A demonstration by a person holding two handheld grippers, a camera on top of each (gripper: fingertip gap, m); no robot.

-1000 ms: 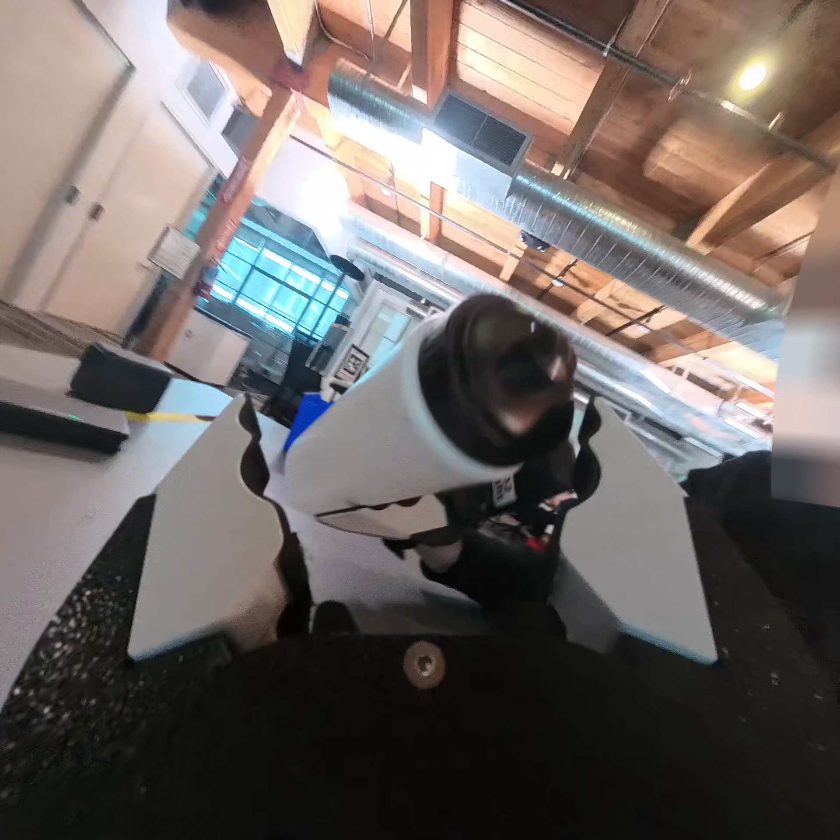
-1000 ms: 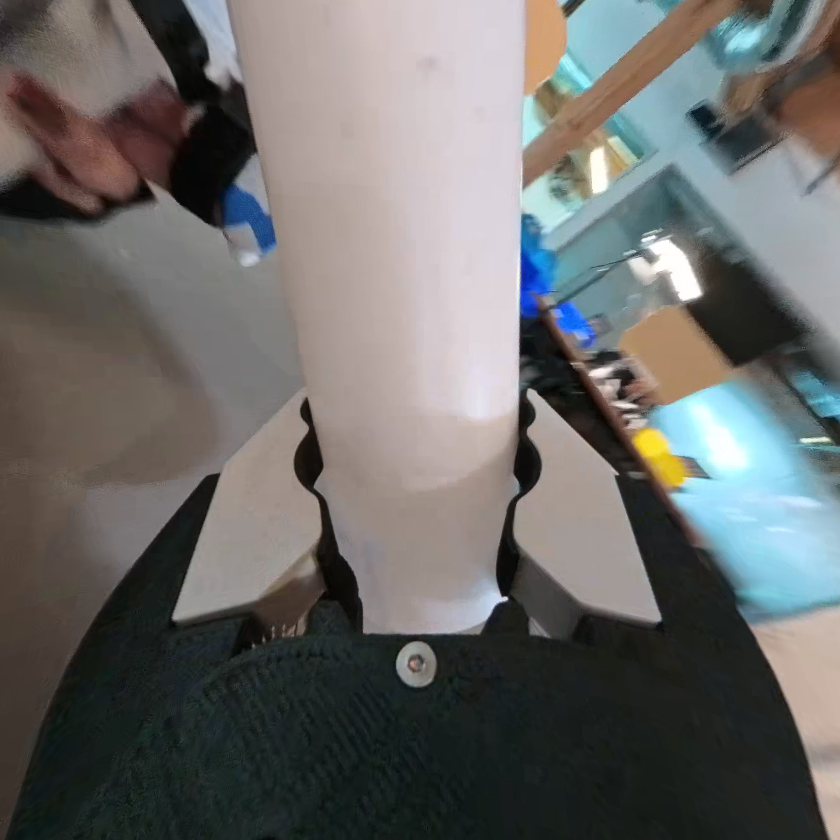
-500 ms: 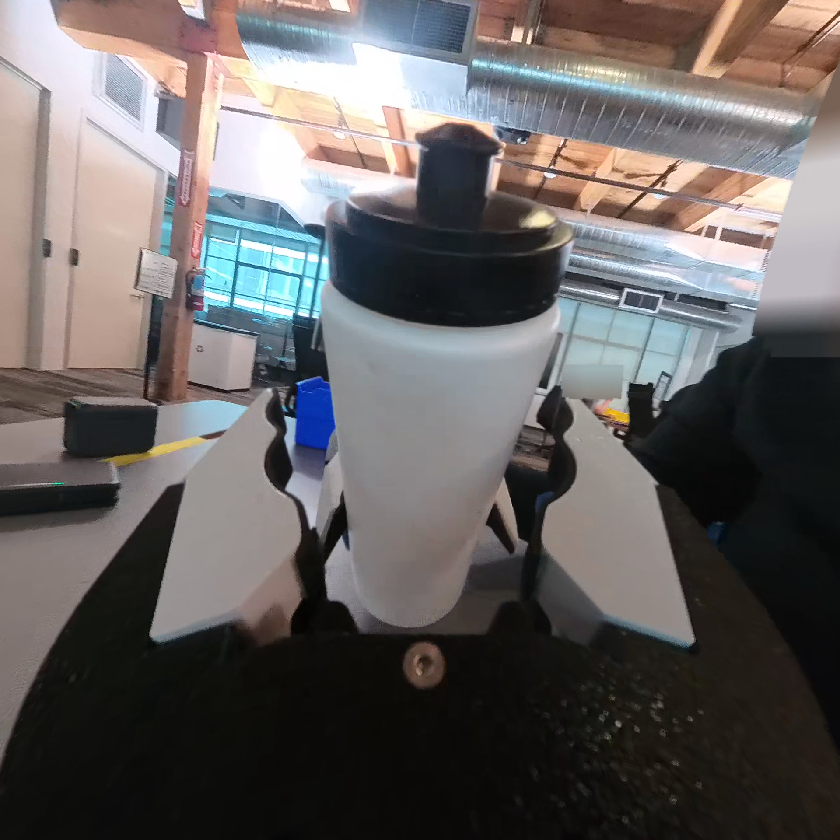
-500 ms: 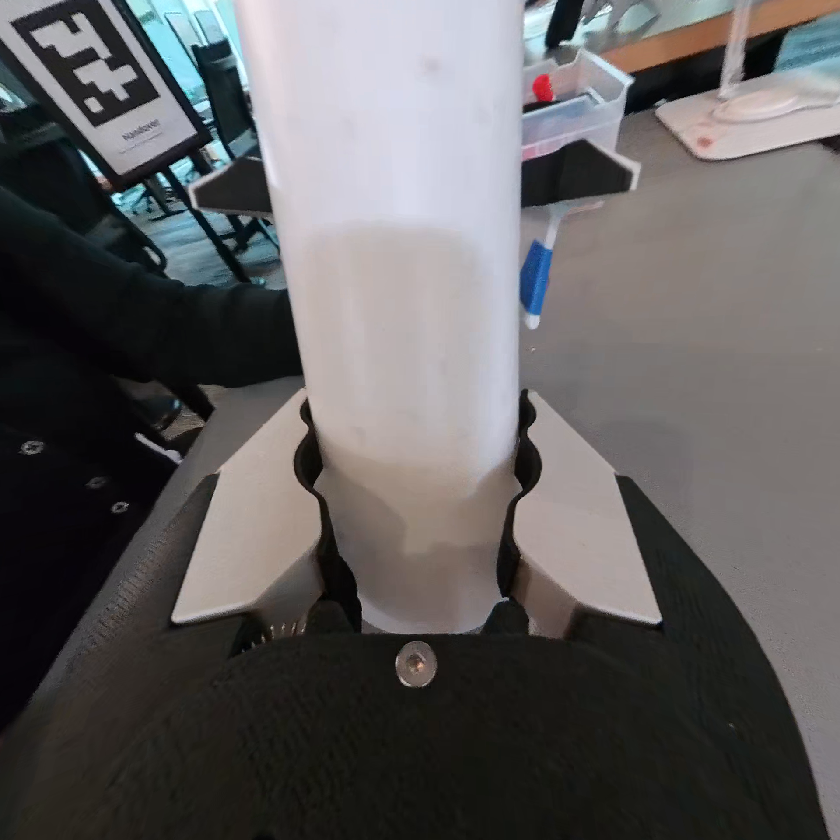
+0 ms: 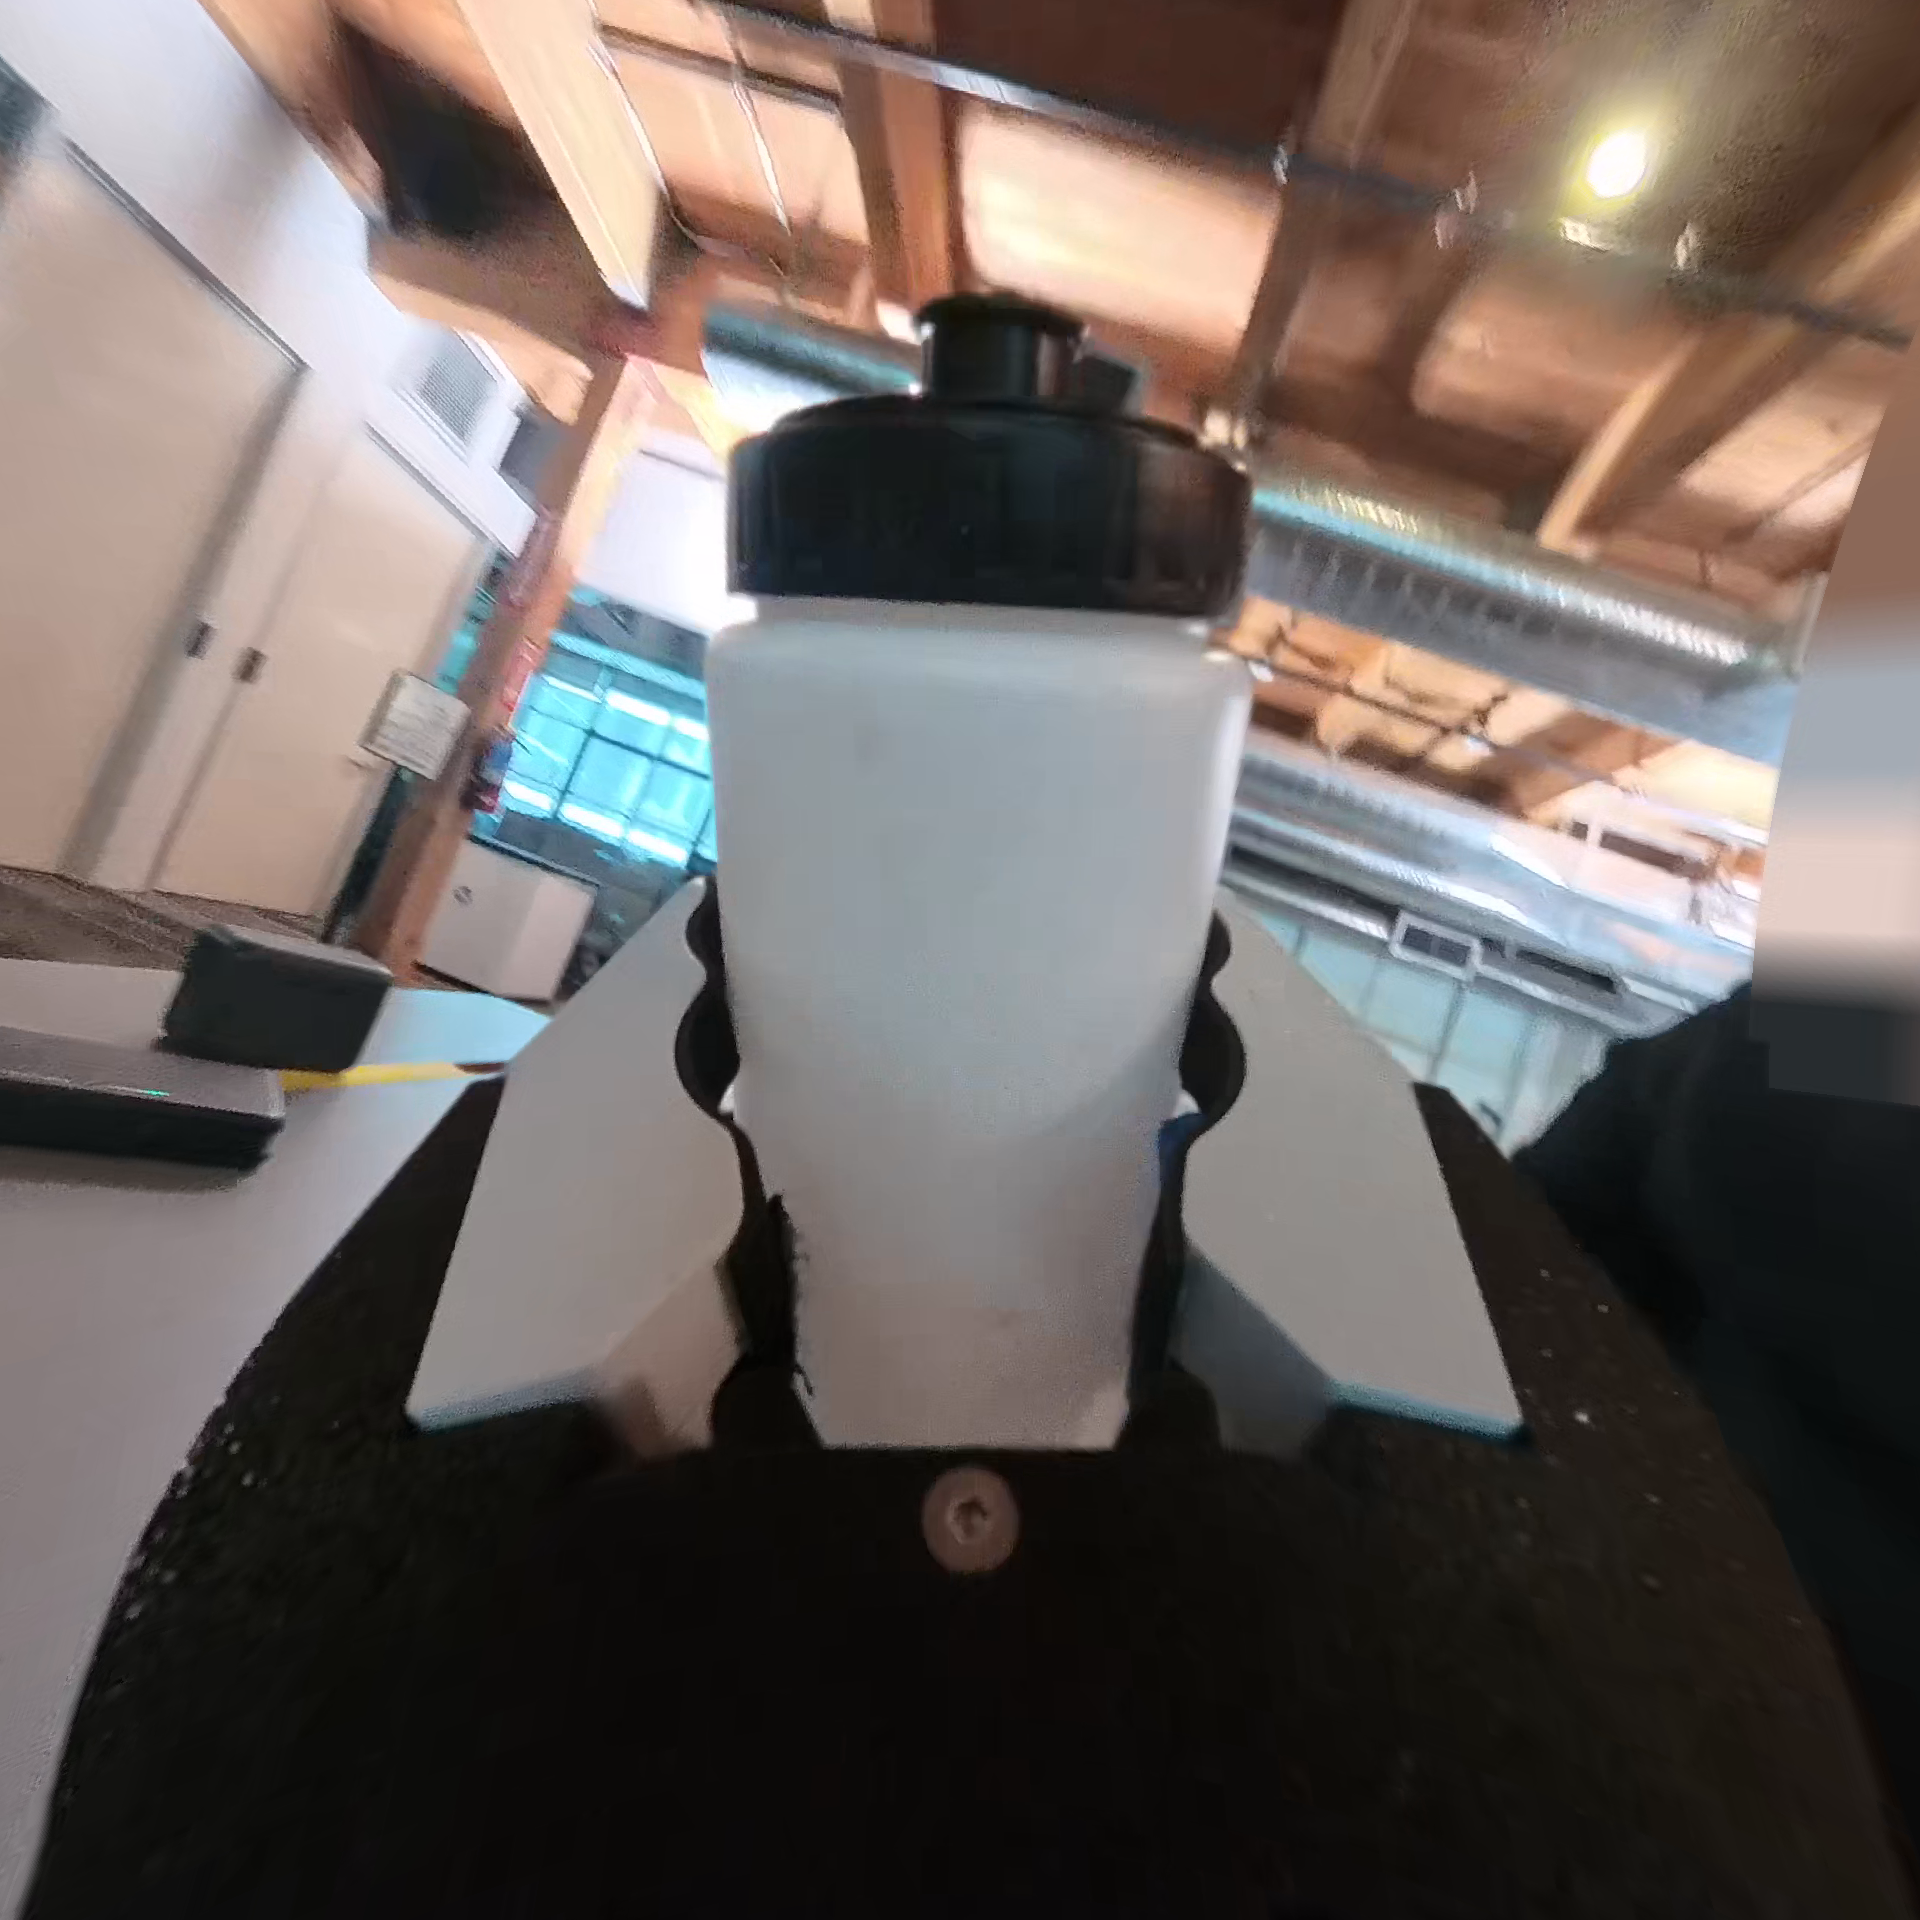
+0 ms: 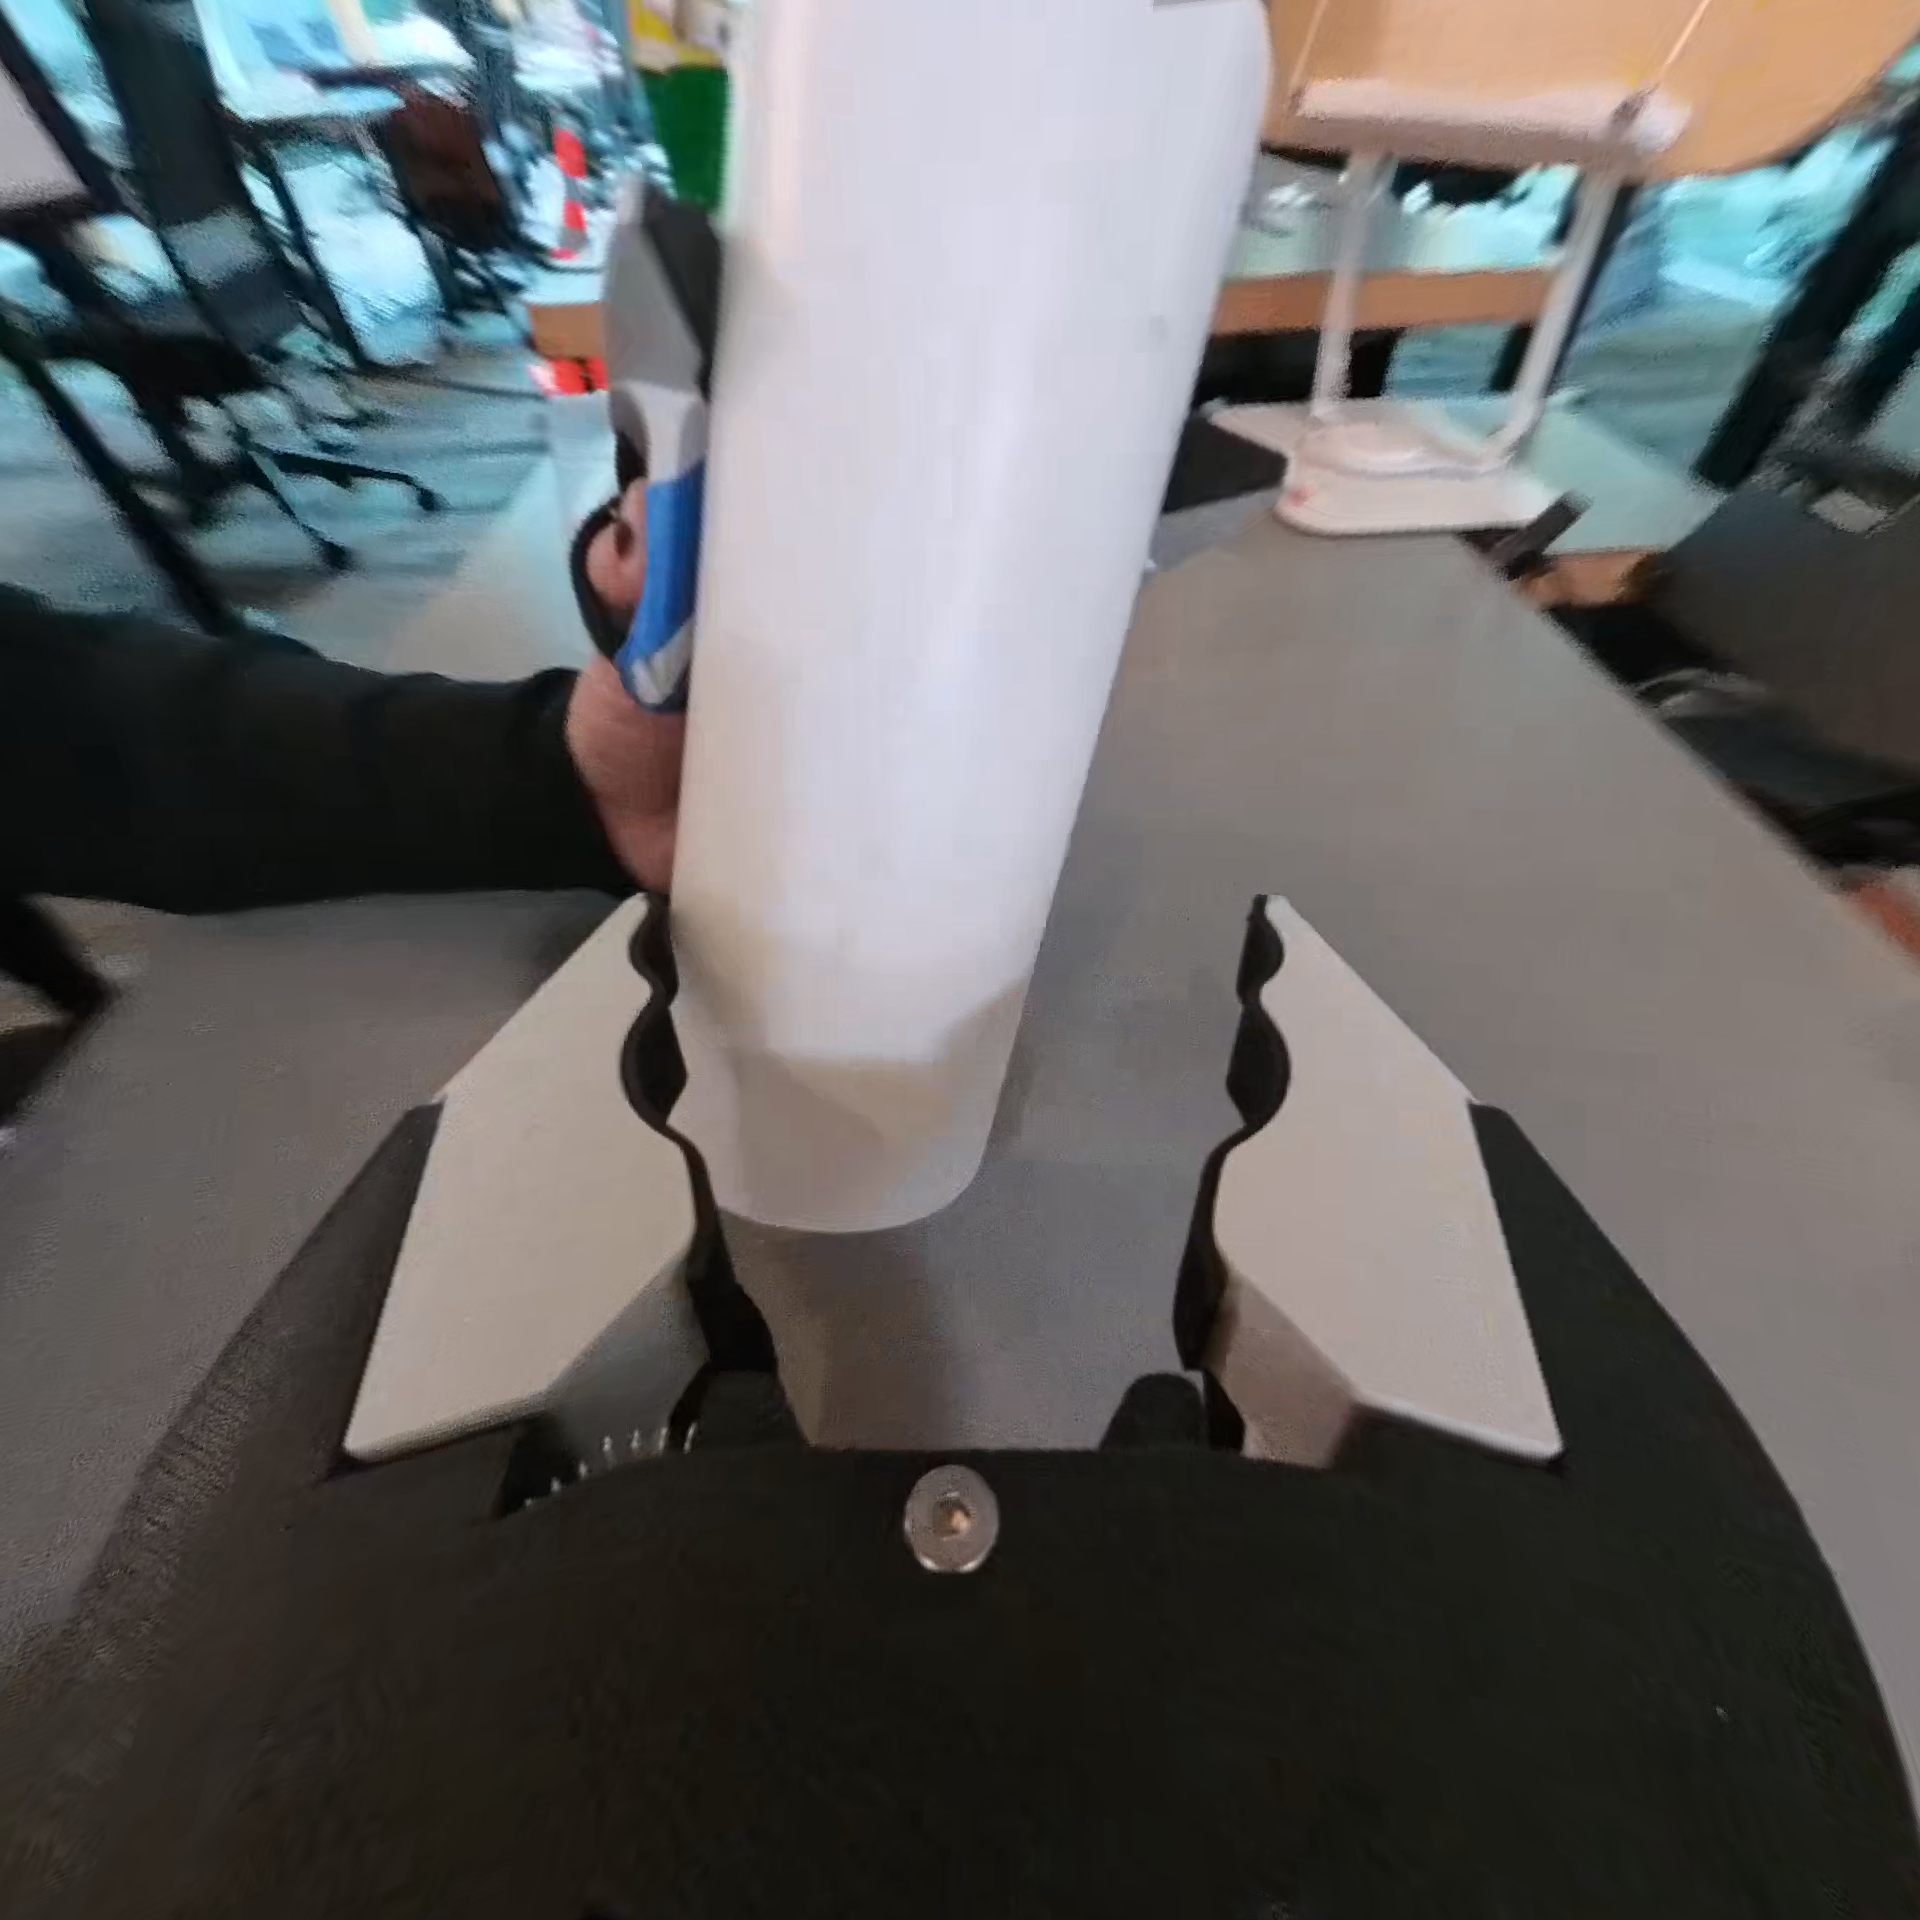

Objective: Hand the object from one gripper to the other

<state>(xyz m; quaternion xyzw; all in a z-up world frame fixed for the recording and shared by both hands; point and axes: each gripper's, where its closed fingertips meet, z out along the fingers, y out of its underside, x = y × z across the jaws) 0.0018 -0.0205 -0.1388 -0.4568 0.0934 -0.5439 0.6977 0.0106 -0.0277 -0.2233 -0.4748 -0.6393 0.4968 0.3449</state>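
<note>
A white bottle [image 5: 966, 935] with a black cap [image 5: 987, 509] stands upright between my left gripper's [image 5: 961, 935] fingers. Both pads press on its sides, so the left gripper is shut on it. In the right wrist view the bottle's [image 6: 935, 520] lower end hangs tilted between my right gripper's [image 6: 953, 935] fingers. It leans against the left pad [image 6: 655, 1039], and a wide gap separates it from the right pad [image 6: 1252, 1039]. The right gripper is open. One left gripper finger [image 6: 649, 312] shows beside the bottle farther up, with a hand [image 6: 623, 769] below it.
A grey table [image 6: 1351, 831] lies under both grippers. A white lamp stand [image 6: 1403, 457] is at its far side. A black box [image 5: 275, 997] and a dark flat device [image 5: 125, 1101] lie at the left. A dark sleeve [image 6: 260, 769] reaches in from the left. Tip to tip, the grippers are about 8 cm apart.
My left gripper's fingers closed in on the bottle and now grip it. My right gripper, shut on the bottle's base before, has opened; the base now sits tilted and off-centre between its fingers.
</note>
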